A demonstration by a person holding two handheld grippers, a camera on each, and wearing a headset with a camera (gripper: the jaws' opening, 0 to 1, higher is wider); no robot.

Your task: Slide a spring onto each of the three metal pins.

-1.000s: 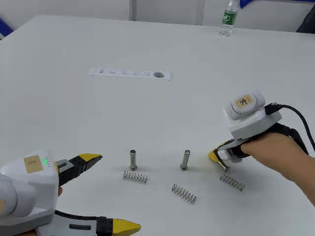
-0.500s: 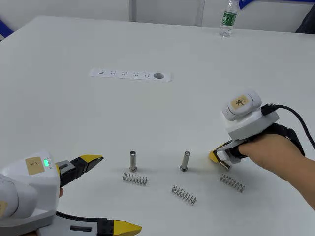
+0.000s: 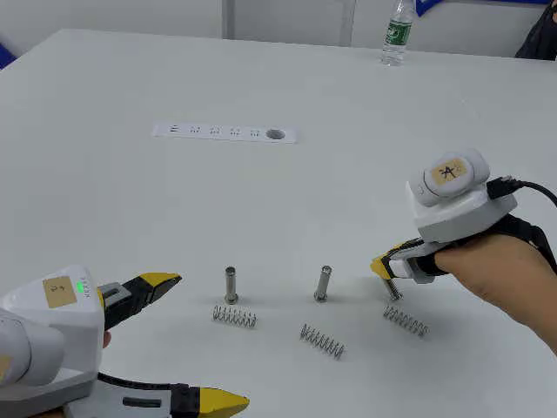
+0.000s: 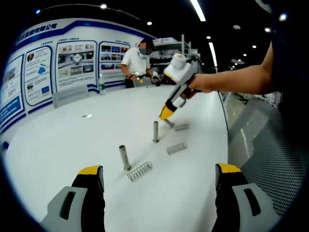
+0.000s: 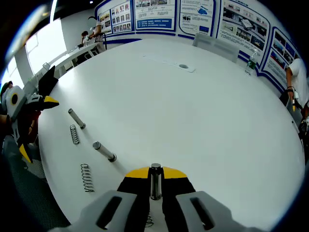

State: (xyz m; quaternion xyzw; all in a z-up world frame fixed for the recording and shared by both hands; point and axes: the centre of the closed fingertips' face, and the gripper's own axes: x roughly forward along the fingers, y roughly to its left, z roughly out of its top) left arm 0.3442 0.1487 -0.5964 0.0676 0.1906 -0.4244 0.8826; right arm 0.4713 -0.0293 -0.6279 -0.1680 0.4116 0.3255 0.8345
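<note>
Two metal pins stand upright on the white table, the left pin (image 3: pixel 231 285) (image 4: pixel 124 157) (image 5: pixel 76 118) and the middle pin (image 3: pixel 324 284) (image 4: pixel 155 131) (image 5: pixel 104 151). A spring lies just in front of each, the left spring (image 3: pixel 235 316) (image 4: pixel 139 171) and the middle spring (image 3: pixel 322 340) (image 4: pixel 176 148). A third spring (image 3: pixel 406 322) lies at the right. Just above it, my right gripper (image 3: pixel 384 268) (image 5: pixel 154 170) is shut on the third pin (image 3: pixel 393 292) (image 5: pixel 155 182), which is tilted with its lower end near the table. My left gripper (image 3: pixel 204 341) (image 4: pixel 159 176) is open at the near left, empty.
A white power strip (image 3: pixel 224 133) lies across the middle of the table and a water bottle (image 3: pixel 396 33) stands at the far edge. In the left gripper view, a person (image 4: pixel 137 65) stands beyond the table. Wall posters (image 5: pixel 193 14) line the room.
My right gripper has tipped and shifted slightly to the right, still holding the pin. The left gripper, standing pins and springs have stayed put; the head camera moved a little.
</note>
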